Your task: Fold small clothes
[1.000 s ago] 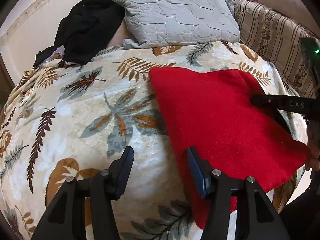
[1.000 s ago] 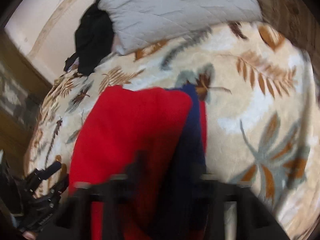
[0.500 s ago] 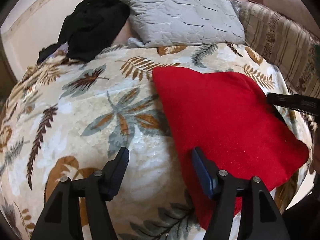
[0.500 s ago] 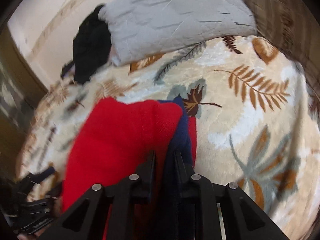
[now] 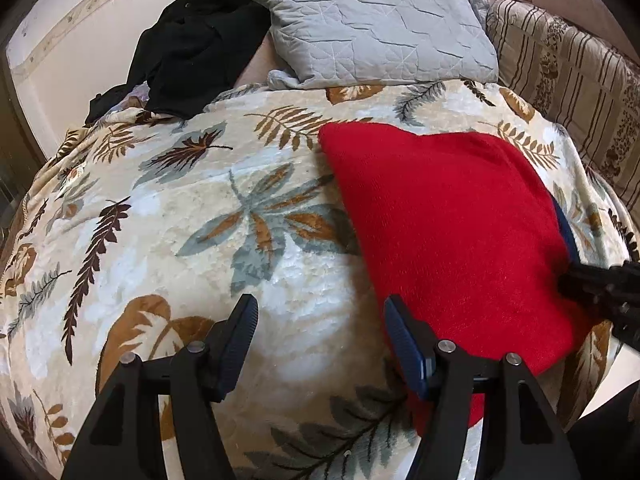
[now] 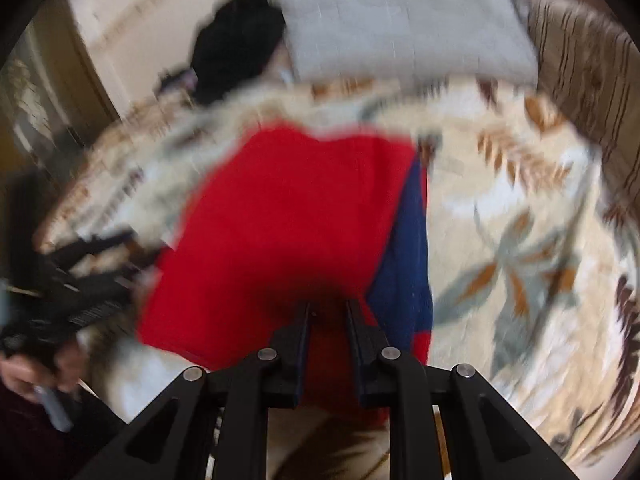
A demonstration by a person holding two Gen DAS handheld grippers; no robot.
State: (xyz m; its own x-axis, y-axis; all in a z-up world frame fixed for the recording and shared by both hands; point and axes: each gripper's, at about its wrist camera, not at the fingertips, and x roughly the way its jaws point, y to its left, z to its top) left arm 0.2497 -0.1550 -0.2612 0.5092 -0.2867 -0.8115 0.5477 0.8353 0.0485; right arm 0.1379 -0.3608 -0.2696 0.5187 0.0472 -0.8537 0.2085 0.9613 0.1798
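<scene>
I take the red garment (image 5: 448, 232) as my landmark: it lies on the leaf-print blanket (image 5: 168, 240) of the bed, on the near side of the grey pillow (image 5: 372, 24), with the black clothing (image 5: 200, 40) heaped further off beside that pillow. The garment looks already doubled over once, I judge, since a strip of dark blue lining (image 6: 408, 248) shows along one edge where the red layer falls short. My right tool (image 6: 328, 316) sits narrow at the garment's near edge, its jaws drawn close with red cloth between them, so I read it as pinching that edge; the right wrist view is blurred. My left tool (image 5: 320, 336) stands wide and holds nothing, just off the garment's side edge, over bare blanket. By my reckoning the fold is partly made: at least one more fold and a flattening seem left, and the black clothing looks untouched.
</scene>
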